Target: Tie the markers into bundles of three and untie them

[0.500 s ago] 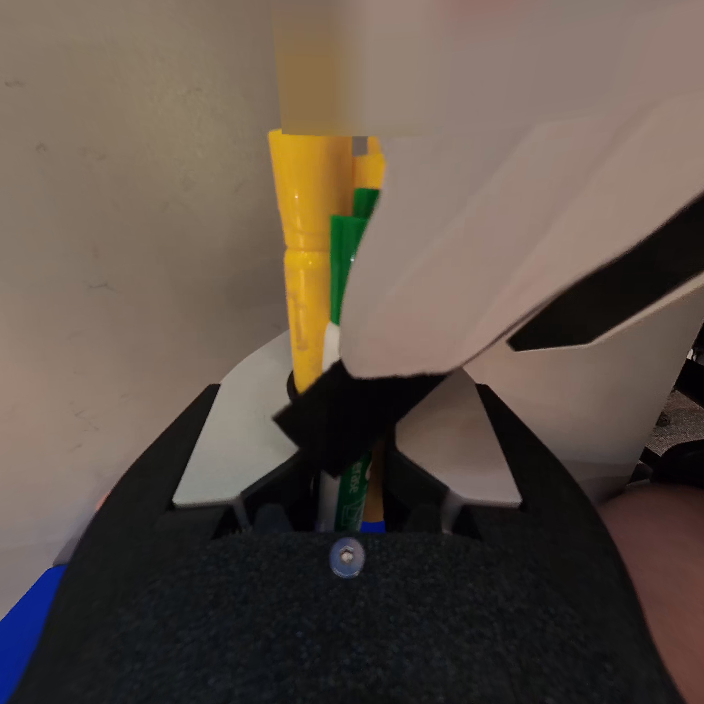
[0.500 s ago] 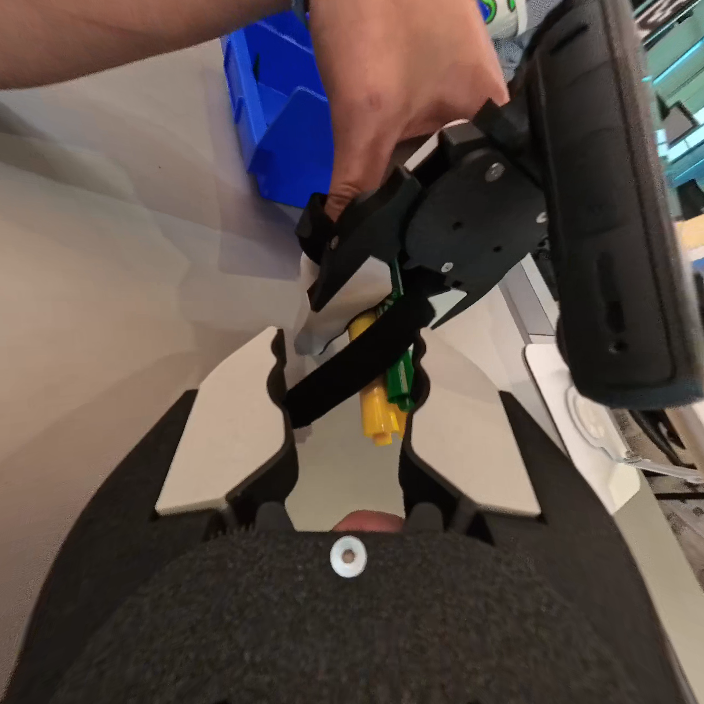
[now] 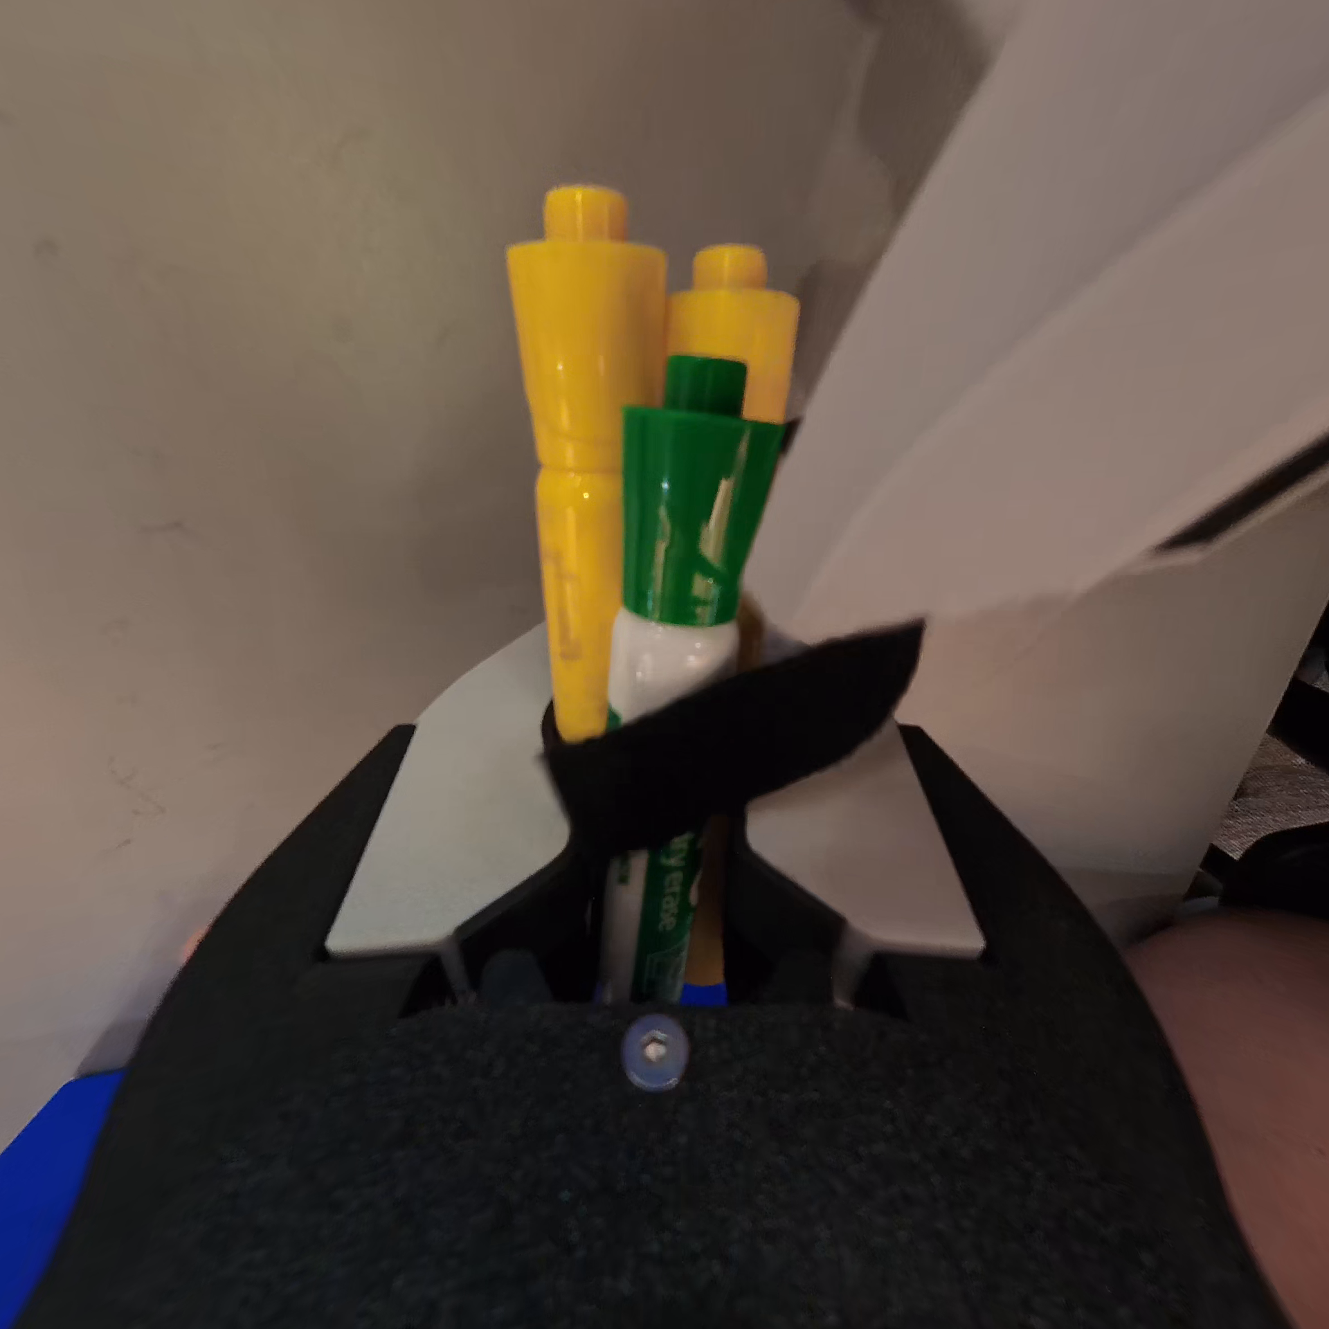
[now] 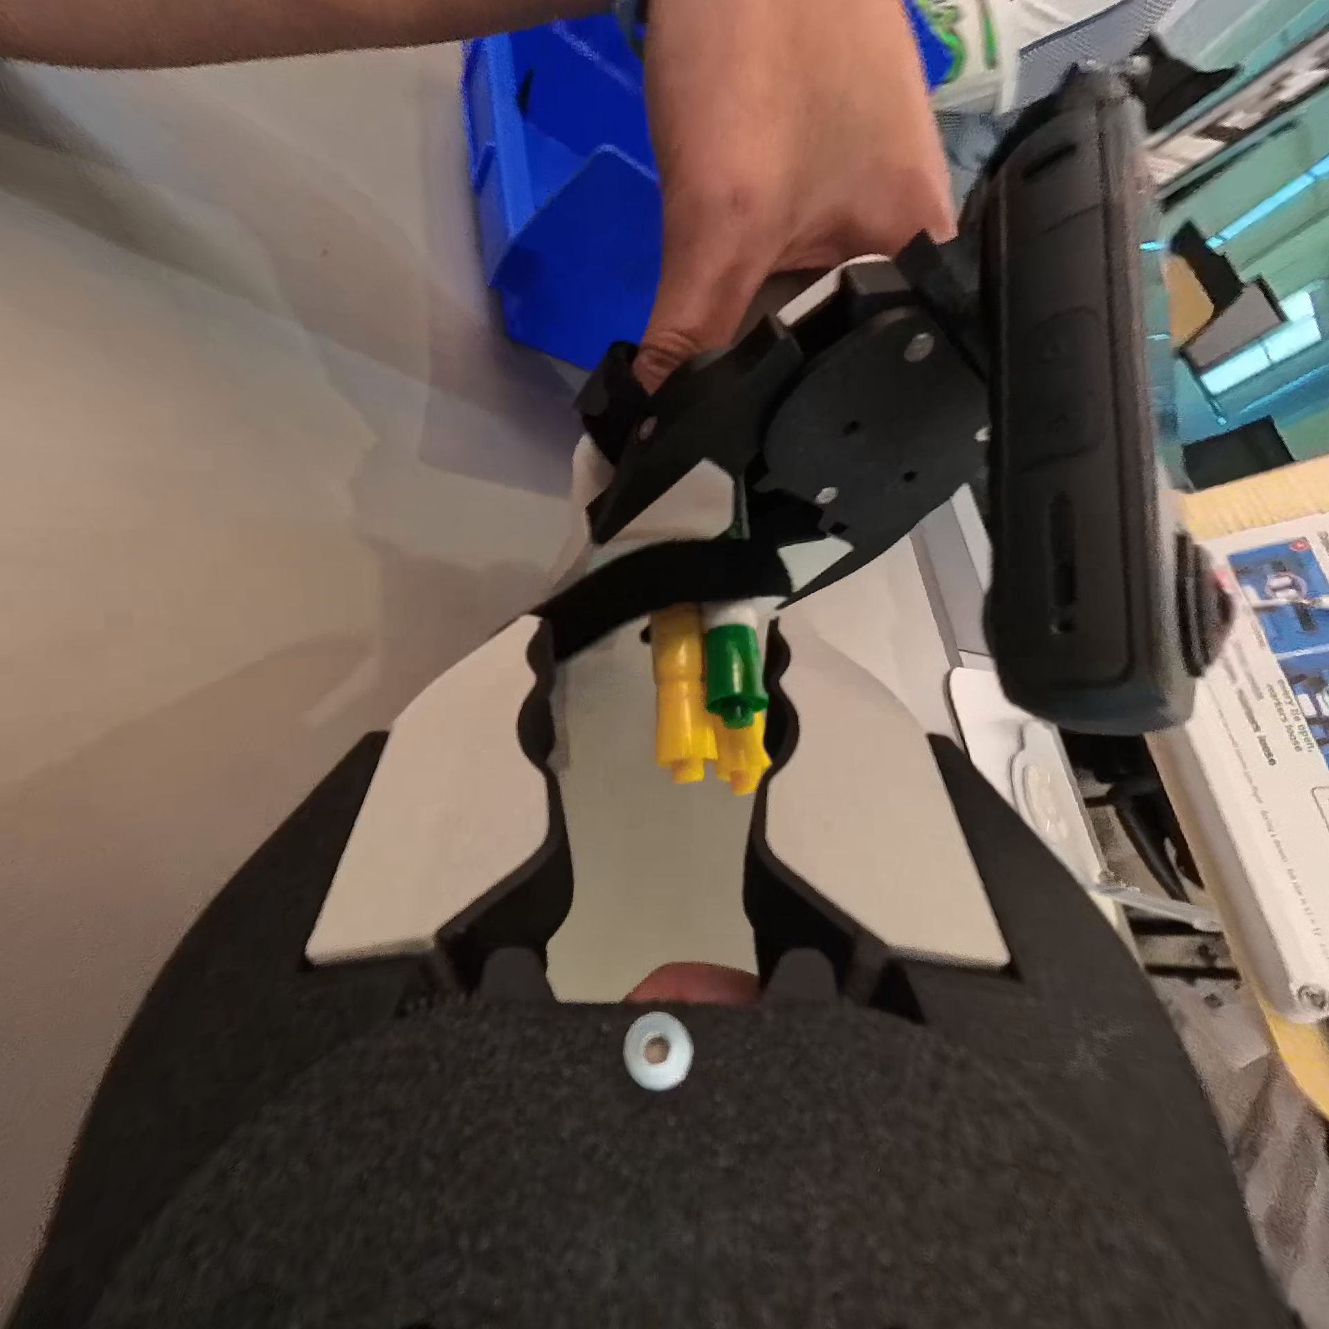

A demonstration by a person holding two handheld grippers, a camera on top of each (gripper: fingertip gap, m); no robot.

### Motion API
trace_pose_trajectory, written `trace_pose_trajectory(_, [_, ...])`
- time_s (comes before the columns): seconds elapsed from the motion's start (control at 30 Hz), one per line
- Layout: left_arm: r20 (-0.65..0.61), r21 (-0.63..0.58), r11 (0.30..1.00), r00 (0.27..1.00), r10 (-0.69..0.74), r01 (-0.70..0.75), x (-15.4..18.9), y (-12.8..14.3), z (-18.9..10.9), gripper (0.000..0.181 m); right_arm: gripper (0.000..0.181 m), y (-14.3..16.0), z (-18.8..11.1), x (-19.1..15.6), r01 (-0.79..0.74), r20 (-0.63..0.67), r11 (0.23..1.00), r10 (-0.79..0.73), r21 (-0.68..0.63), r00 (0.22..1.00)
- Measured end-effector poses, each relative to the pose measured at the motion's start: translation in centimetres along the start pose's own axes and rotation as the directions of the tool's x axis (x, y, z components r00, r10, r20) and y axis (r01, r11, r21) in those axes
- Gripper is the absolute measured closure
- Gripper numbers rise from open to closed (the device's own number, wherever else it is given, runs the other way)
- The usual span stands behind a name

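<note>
Fingers of the left gripper point(image 3: 651, 834) are closed on a bundle of three markers point(image 3: 647, 575), two yellow and one green-capped with a white barrel, which stand up through the centre of the left wrist view with their caps pointing to the upper middle of the frame; a black strap point(image 3: 726, 733) wraps the barrels just above the fingertips, its loose tail running off to the right of centre. In the right wrist view the right gripper point(image 4: 651, 690) has its fingers parted with a clear gap, the caps of the markers hanging between them near the middle of the frame without visibly touching either pad; the strap's tail crosses toward the tip of the left-hand finger, but whether it is pinched or merely draped there cannot be told. Behind, the left gripper shows in a person's hand point(image 4: 777, 165) at the upper centre, a blue bin point(image 4: 568, 216) sits at the top against the pale table point(image 4: 180, 431), and a printed sheet point(image 4: 1266, 719) lies at the right edge. My judgement of the risks: a pull on the tail with no firm hold would let it slip free and the wrap slacken; a pull across the barrels could drag a marker out of the left grip, since the smooth round barrels may slide against each other; closing the right fingers now could catch a cap instead of the strap. Writing runs along the green marker's barrel and fills the printed sheet; it is not repeated here
</note>
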State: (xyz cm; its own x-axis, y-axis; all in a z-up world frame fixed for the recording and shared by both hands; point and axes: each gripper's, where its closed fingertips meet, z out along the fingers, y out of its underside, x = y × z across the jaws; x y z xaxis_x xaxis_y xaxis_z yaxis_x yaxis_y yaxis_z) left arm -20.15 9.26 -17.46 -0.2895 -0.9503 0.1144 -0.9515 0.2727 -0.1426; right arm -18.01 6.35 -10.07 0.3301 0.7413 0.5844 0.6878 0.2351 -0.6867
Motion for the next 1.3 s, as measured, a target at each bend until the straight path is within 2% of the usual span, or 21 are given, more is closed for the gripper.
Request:
trace_pose_trajectory(0.07, [-0.002, 0.001, 1.000, 1.000, 0.000, 0.000, 0.0, -0.1, 0.0, 0.140, 0.124, 0.5, -0.4, -0.8, 0.085, 0.043, 0.996, -0.084, -0.020, 0.996])
trace_pose_trajectory(0.13, [-0.003, 0.000, 1.000, 1.000, 0.003, -0.003, 0.1, -0.1, 0.1, 0.140, 0.113, 1.1, -0.4, -1.4, 0.184, 0.065, 0.981, -0.180, -0.059, 0.981])
trace_pose_trajectory(0.2, [-0.005, -0.001, 1.000, 1.000, 0.002, -0.002, 0.1, -0.1, 0.1, 0.140, 0.108, 1.3, 0.0, -1.8, 0.277, 0.054, 0.956, -0.273, -0.093, 0.960])
trace_pose_trajectory(0.27, [-0.006, -0.003, 1.000, 1.000, 0.001, -0.001, 0.0, -0.1, 0.2, 0.140, 0.108, 0.7, 0.4, -2.4, 0.296, 0.028, 0.952, -0.294, -0.079, 0.955])
trace_pose_trajectory(0.4, [-0.007, -0.001, 1.000, 1.000, -0.004, 0.004, -0.1, -0.1, 0.2, 0.139, 0.122, 0.3, 0.7, -3.7, 0.193, 0.007, 0.979, -0.192, -0.065, 0.981])
trace_pose_trajectory(0.53, [-0.003, 0.006, 1.000, 1.000, -0.008, 0.008, -0.3, 0.1, 0.1, 0.139, 0.119, -0.9, 0.8, -6.4, 0.012, 0.079, 0.998, -0.007, -0.064, 0.997])
trace_pose_trajectory(0.6, [0.000, 0.010, 1.000, 1.000, -0.013, 0.013, -0.4, 0.2, 0.0, 0.139, 0.123, -1.9, 1.7, -8.2, -0.077, 0.116, 0.993, 0.087, -0.085, 0.989])
trace_pose_trajectory(0.7, [0.007, 0.016, 1.000, 1.000, -0.024, 0.024, -0.7, 0.5, -0.3, 0.139, 0.119, -3.2, 3.4, -9.7, -0.063, 0.084, 0.991, 0.073, -0.115, 0.994])
trace_pose_trajectory(0.73, [0.008, 0.019, 0.999, 1.000, -0.028, 0.028, -0.7, 0.6, -0.4, 0.140, 0.118, -2.9, 4.2, -9.6, -0.062, 0.043, 0.985, 0.069, -0.162, 0.997])
trace_pose_trajectory(0.83, [0.012, 0.023, 0.999, 0.999, -0.040, 0.039, -0.9, 0.9, -0.5, 0.139, 0.114, -2.6, 6.0, -10.6, -0.122, 0.066, 0.964, 0.141, -0.235, 0.988])
trace_pose_trajectory(0.87, [0.012, 0.023, 0.999, 0.999, -0.044, 0.044, -1.0, 1.0, -0.5, 0.139, 0.113, -2.6, 6.4, -10.9, -0.175, 0.084, 0.950, 0.203, -0.257, 0.976])
trace_pose_trajectory(0.93, [0.013, 0.021, 0.999, 0.999, -0.048, 0.048, -1.0, 1.1, -0.5, 0.139, 0.113, -2.0, 6.7, -10.1, -0.351, 0.008, 0.883, 0.372, -0.311, 0.928])
trace_pose_trajectory(1.03, [0.009, 0.022, 0.999, 0.999, -0.045, 0.045, -0.9, 1.1, -0.4, 0.140, 0.099, -2.4, 6.2, -9.1, -0.645, -0.063, 0.730, 0.650, -0.228, 0.758])
trace_pose_trajectory(1.13, [0.005, 0.025, 0.999, 0.999, -0.037, 0.037, -0.7, 1.0, -0.5, 0.140, 0.059, -1.6, 5.6, -9.1, -0.744, -0.140, 0.633, 0.734, -0.212, 0.665])
trace_pose_trajectory(1.23, [0.004, 0.036, 0.999, 0.999, -0.034, 0.034, -0.6, 0.9, -0.7, 0.139, 0.051, -1.1, 4.9, -10.1, -0.774, -0.182, 0.592, 0.754, -0.226, 0.631])
trace_pose_trajectory(1.3, [0.004, 0.039, 0.999, 1.000, -0.029, 0.029, -0.5, 0.9, -0.7, 0.140, 0.047, -0.8, 5.3, -11.7, -0.804, -0.150, 0.528, 0.802, -0.272, 0.578])
